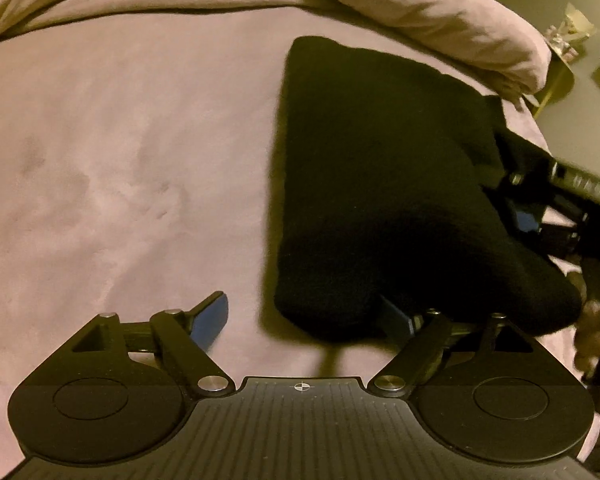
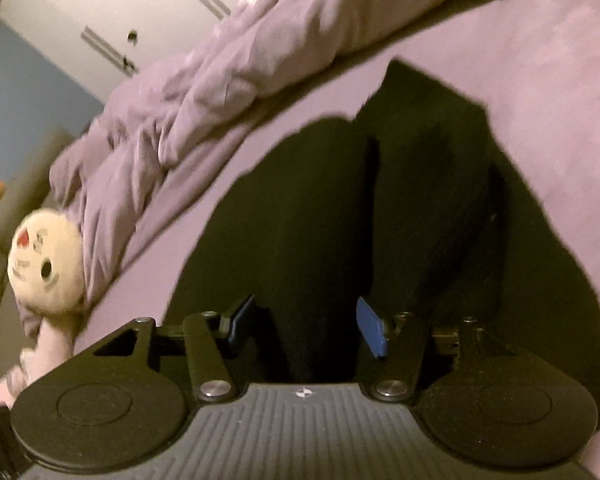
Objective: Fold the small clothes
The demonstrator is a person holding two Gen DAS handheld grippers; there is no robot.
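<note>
Black garment point(image 1: 380, 184) on lilac bedsheet point(image 1: 120, 160)

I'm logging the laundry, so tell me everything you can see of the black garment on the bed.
The black garment is a dark, soft, knit-looking cloth with no visible print, lying folded into a long slab on the lilac bedsheet. Its near end bulges over one finger of the left tongs. In the right wrist view it lies between the parted fingers of the right tongs.
</note>
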